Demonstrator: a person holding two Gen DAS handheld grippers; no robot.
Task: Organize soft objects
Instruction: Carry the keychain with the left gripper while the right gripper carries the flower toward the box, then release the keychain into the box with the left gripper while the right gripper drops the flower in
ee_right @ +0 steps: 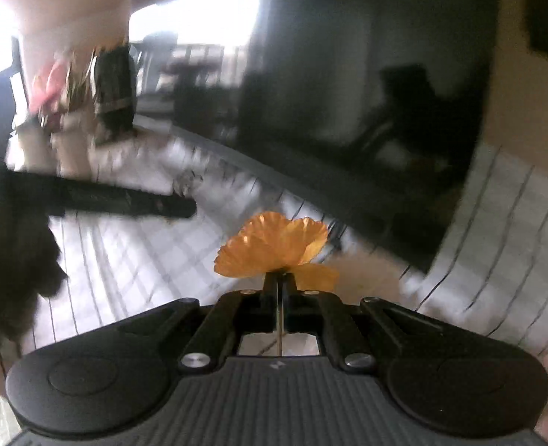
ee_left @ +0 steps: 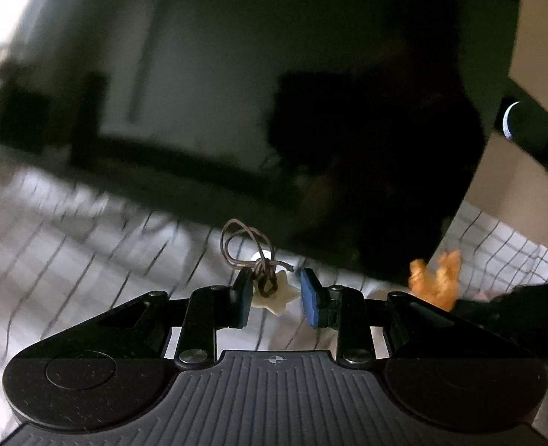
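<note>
Two hand-held grippers above a grid-patterned white cloth (ee_left: 69,245), each with a small ornament at its tips.

The left gripper (ee_left: 276,291), jaws partly apart, has a cream star ornament (ee_left: 277,297) with a looped brown cord (ee_left: 248,245) between its blue pads (ee_left: 309,297); whether the pads press it cannot be told. The right gripper (ee_right: 279,278), jaws closed, pinches an orange fabric flower (ee_right: 274,245) at its base, petals fanned above the tips. A dark glossy screen (ee_right: 367,111) stands behind.
</note>
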